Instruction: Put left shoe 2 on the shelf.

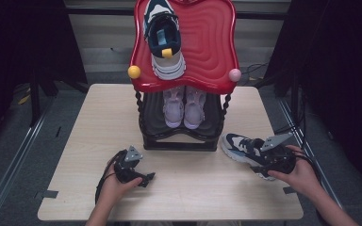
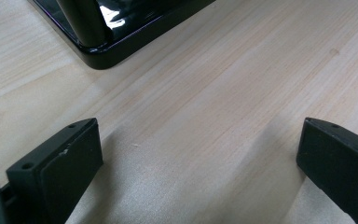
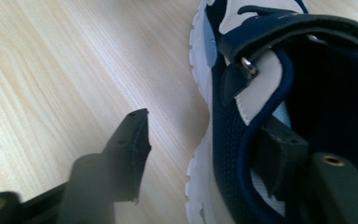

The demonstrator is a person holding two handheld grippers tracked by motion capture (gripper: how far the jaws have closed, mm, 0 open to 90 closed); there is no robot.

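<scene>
A navy and white sneaker lies on the table at the right, in front of the shoe rack. My right gripper is at its heel end. In the right gripper view the sneaker has its side wall between the jaws: one jaw is inside the shoe's opening, and the other stands outside with a gap to the sole. The right gripper is open, its pads not pressing. My left gripper rests on the table at the front left, open with bare wood between its jaws.
A black shoe rack stands mid-table under a red wavy tray. A matching navy sneaker lies on the tray. A pale pink pair sits on the lower shelf. The rack's base corner is just ahead of the left gripper.
</scene>
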